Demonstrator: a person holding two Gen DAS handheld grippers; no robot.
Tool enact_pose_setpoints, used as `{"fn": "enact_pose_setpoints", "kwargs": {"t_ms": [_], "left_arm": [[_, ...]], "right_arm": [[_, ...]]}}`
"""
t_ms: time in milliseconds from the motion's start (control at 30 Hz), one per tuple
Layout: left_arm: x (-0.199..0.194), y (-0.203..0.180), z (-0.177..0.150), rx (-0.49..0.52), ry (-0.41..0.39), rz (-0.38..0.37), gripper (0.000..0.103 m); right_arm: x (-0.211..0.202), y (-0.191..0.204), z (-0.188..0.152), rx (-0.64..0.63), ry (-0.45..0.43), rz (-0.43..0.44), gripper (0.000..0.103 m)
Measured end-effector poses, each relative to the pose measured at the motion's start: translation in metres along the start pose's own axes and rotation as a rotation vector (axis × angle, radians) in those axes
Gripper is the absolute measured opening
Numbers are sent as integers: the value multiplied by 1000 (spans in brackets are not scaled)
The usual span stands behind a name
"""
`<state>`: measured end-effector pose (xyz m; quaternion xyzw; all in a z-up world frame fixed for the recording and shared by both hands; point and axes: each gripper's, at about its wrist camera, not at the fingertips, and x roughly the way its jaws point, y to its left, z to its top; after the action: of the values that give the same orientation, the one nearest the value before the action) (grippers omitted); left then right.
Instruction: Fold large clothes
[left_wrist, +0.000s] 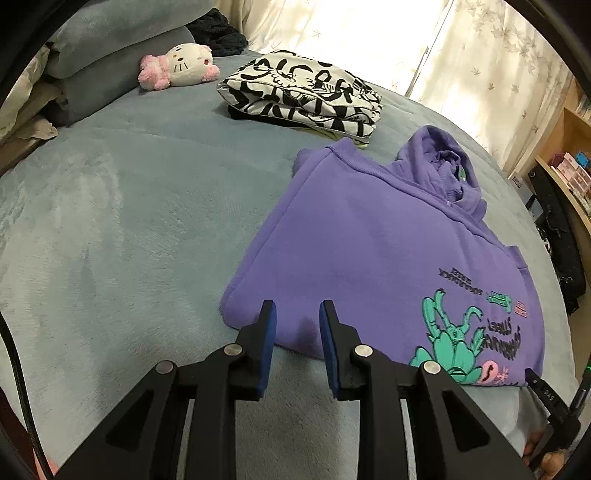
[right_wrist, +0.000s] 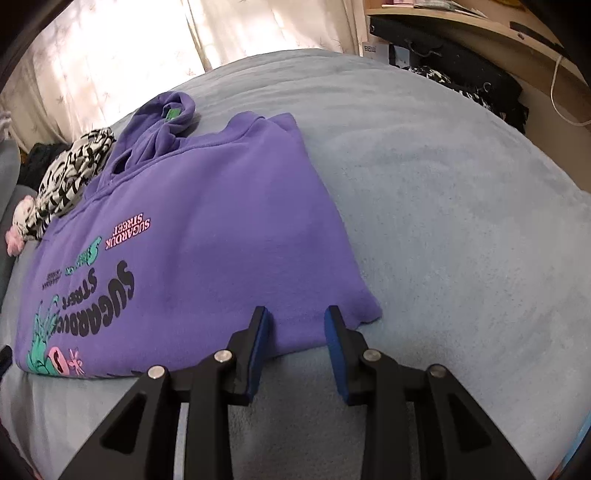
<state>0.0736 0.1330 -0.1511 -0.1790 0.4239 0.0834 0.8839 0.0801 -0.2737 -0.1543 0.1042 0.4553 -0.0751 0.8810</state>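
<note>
Both grippers hang over the near hem of the purple hoodie (left_wrist: 369, 236) as I watch from the wrist cameras; my left gripper (left_wrist: 297, 317) has its blue-padded fingers apart with nothing clamped between them, the tips poised over the hoodie's near-left corner — whether they touch the cloth I cannot tell; my right gripper (right_wrist: 295, 325) is likewise parted and empty-handed, set just short of the hoodie's near-right corner, and its jaws stand a little wider than the left pair. The hoodie lies flat on the grey-blue blanket (left_wrist: 129, 221), sides folded in, printed front up, hood (right_wrist: 166, 114) at the far end. Beyond the hoodie's hood sits a folded black-and-white patterned garment (left_wrist: 299, 96), stacked and close to the hoodie's far shoulder; past that, further from the hoodie, a pink-and-white plush toy (left_wrist: 181, 66) rests against grey pillows (left_wrist: 110, 48); pale curtains (right_wrist: 110, 55) hang behind the hoodie's far end.
</note>
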Motion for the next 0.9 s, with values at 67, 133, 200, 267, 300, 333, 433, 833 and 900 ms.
{"fn": "enact_pose_setpoints", "kwargs": {"t_ms": [67, 133, 200, 267, 300, 333, 433, 833, 900], "left_arm": [[-5, -2, 2, 4, -2, -5, 22], [-11, -5, 4, 15, -9, -8, 22], [-17, -10, 8, 34, -23, -5, 22], [-23, -15, 14, 54, -34, 3, 22], [-25, -17, 16, 61, -36, 8, 23], [-26, -18, 18, 68, -36, 11, 23], [-32, -26, 30, 92, -28, 15, 24], [-15, -100, 143, 251, -34, -58, 27], [-4, -124, 167, 295, -46, -68, 28]], "right_arm": [[0, 2, 0, -8, -2, -9, 32], [0, 1, 0, -10, -2, -13, 32], [0, 1, 1, 3, 0, -11, 33], [-2, -3, 2, 48, 4, 6, 33], [-3, -6, 2, 83, 12, 21, 34], [-4, -10, 3, 121, 24, 42, 36], [-4, -15, 9, 173, 73, 70, 37], [-36, 29, 116, 30, 38, 175, 37], [-37, 37, 148, 15, 7, 185, 37]]}}
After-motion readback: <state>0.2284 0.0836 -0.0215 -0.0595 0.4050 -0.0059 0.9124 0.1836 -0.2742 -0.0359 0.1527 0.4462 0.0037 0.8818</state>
